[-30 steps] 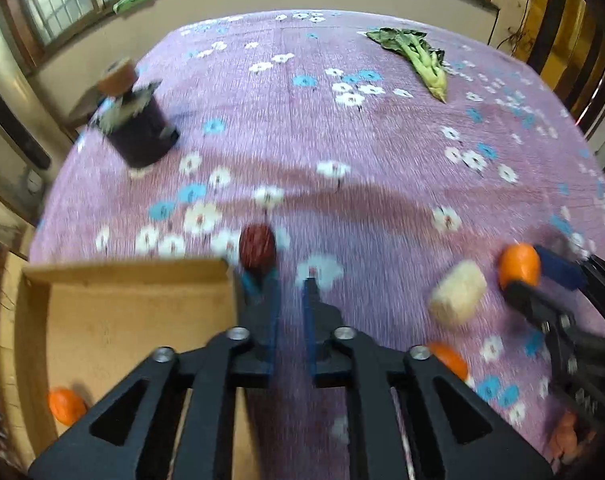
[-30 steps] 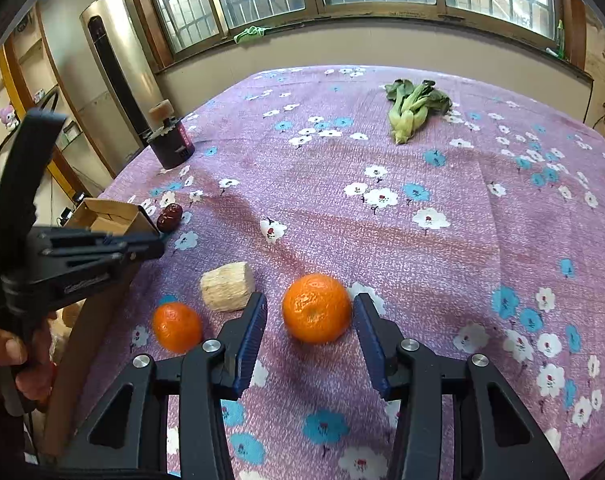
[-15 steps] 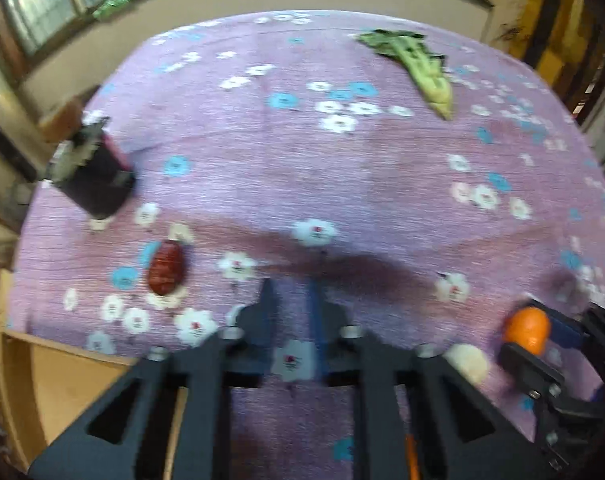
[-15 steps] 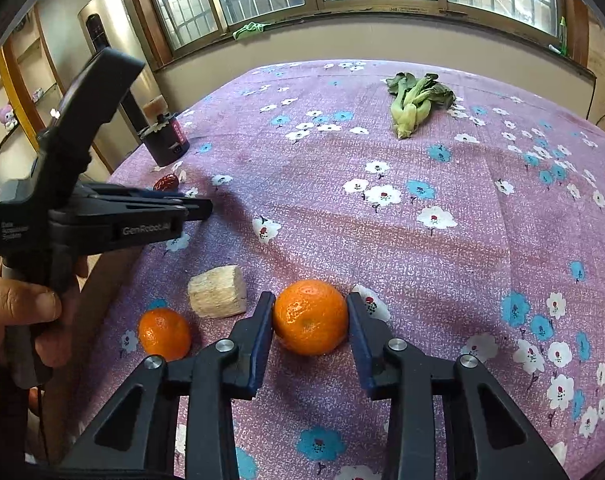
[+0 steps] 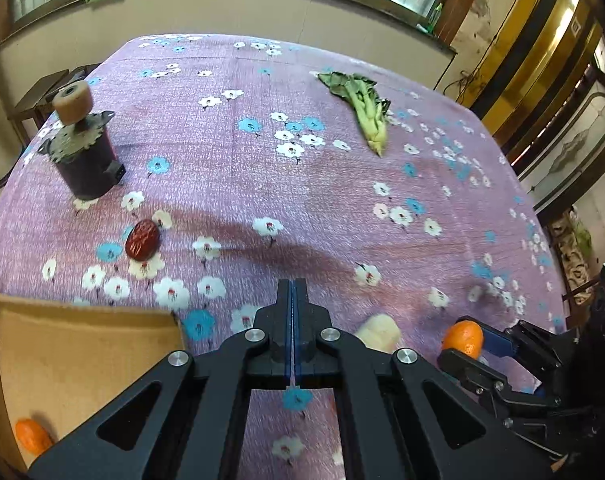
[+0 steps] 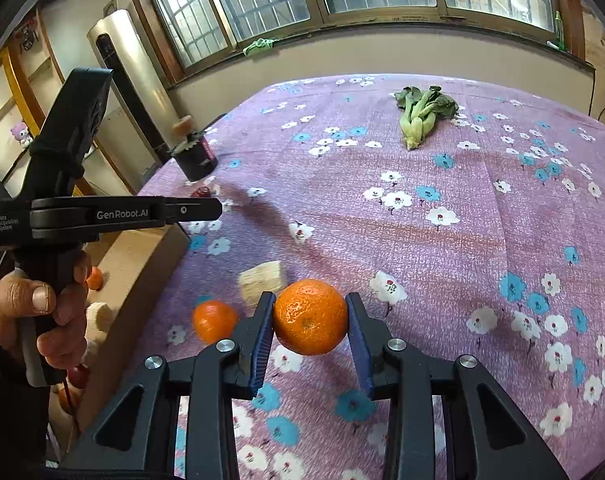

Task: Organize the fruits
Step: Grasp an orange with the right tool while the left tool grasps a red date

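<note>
My right gripper (image 6: pixel 309 316) is shut on a large orange (image 6: pixel 309 316) and holds it just above the purple flowered cloth; it also shows in the left wrist view (image 5: pixel 462 338). My left gripper (image 5: pixel 293 292) is shut and empty, held above the cloth beside the cardboard box (image 5: pixel 62 344); it shows in the right wrist view (image 6: pixel 206 210). A red date (image 5: pixel 142 239) lies on the cloth ahead-left of it. A smaller orange (image 6: pixel 214 320) and a pale cut chunk (image 6: pixel 262 278) lie left of the right gripper. One orange (image 5: pixel 30 436) sits inside the box.
A dark jar with a cork-topped lid (image 5: pixel 82 152) stands at the far left. A bunch of green bok choy (image 5: pixel 366 108) lies at the back. The box (image 6: pixel 142 256) hangs at the table's left edge and holds more fruit. Windows and a wall are behind the table.
My right gripper has closed on the large orange and lifted it slightly. My left gripper has closed fully, risen and swung away from the date, which stays on the cloth.
</note>
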The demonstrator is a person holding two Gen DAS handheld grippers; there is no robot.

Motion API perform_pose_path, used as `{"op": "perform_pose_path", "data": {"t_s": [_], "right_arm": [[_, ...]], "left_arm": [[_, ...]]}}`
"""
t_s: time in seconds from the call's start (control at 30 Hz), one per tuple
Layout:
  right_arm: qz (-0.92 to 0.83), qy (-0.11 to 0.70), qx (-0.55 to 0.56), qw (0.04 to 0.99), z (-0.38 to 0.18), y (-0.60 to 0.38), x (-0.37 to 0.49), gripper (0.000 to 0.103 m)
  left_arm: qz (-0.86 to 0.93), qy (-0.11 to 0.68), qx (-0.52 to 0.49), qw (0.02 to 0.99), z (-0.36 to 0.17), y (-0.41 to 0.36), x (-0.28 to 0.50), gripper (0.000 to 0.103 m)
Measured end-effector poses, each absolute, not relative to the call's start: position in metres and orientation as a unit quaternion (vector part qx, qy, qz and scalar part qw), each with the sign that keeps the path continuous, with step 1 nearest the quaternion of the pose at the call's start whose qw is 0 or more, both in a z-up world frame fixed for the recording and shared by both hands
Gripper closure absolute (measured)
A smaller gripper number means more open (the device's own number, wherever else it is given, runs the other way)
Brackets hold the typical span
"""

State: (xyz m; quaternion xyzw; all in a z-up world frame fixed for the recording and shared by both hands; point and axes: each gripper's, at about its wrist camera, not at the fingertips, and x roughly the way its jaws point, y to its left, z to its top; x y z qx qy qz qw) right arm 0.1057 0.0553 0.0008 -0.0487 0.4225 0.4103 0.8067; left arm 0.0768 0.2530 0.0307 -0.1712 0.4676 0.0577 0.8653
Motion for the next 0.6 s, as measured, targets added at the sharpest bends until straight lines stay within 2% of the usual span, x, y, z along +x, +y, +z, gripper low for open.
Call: {"op": "perform_pose_path", "data": {"t_s": [0.6], "right_arm": [[0.45, 0.396, -0.032, 0.8, 0.032, 0.047, 0.043, 0.067]], "left_arm": [[0.076, 0.412, -0.18, 0.89, 0.065, 0.237, -0.023, 0.103]]}}
